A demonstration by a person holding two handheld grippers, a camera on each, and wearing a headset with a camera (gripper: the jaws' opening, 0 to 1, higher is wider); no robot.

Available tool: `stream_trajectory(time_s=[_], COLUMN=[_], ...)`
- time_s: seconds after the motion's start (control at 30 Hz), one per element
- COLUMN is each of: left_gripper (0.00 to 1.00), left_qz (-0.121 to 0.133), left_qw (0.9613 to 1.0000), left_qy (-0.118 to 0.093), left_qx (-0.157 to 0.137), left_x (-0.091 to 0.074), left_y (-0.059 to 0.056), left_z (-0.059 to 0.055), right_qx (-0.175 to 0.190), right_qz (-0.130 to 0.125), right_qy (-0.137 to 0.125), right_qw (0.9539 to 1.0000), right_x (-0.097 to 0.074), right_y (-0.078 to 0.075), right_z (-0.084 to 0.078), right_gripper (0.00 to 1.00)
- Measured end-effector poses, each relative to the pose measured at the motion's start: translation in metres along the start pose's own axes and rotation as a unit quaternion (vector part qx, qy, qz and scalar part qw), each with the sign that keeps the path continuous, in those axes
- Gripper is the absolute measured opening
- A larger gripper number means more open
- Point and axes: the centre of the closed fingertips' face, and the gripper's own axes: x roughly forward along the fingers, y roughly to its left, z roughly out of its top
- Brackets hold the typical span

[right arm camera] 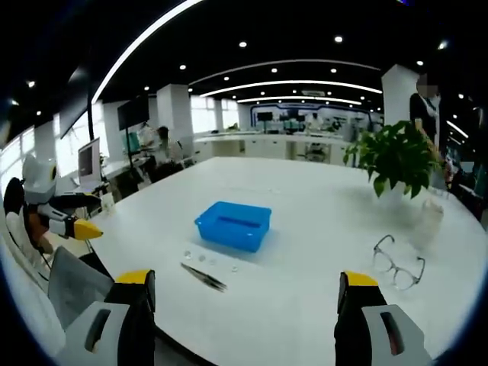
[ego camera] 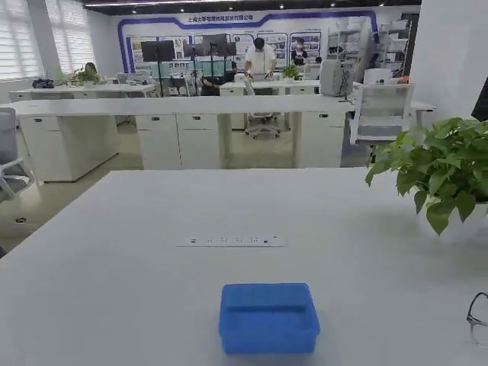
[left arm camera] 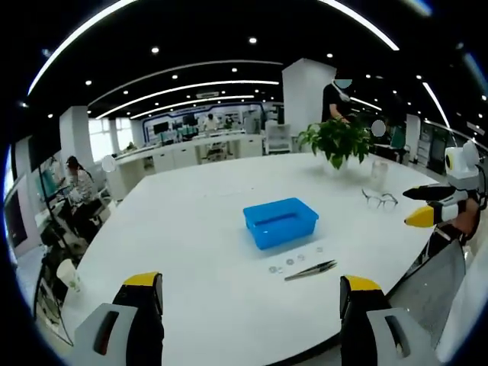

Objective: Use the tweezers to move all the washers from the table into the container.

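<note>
Before the table [left arm camera: 191, 229], left tool [left arm camera: 249, 303] and right tool [right arm camera: 242, 303] both gape wide, holding nothing, touching nothing.

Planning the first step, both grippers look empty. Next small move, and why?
Probably lower the right gripper to the tweezers and grasp them. It and the left gripper are both open and hold nothing. The tweezers lie flat on the table beside the washers, near the blue container, so no washer can go in without them.
</note>
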Motion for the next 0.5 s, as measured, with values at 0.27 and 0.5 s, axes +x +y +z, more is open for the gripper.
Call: stream_trajectory(time_s=[0.27,0.5], left_gripper=[0.99,0.99], left_qz=[-0.002,-0.003], left_qw=[1.0000,1.0000], left_qy=[-0.001,0.001], left_qx=[0.001,0.001], left_x=[0.0017,0.0026], left_y=[0.0006,0.0009], left_z=[0.0008,-0.0005], right_qx=[-0.005,-0.006], right_qz=[0.002,0.001], right_qy=[0.005,0.008], right_qw=[1.0000,1.0000], right_x=[0.0009,0.0018], right_y=[0.0028,0.0030], right_z=[-0.0018,-0.0026], right_gripper=[0.99,0.99])
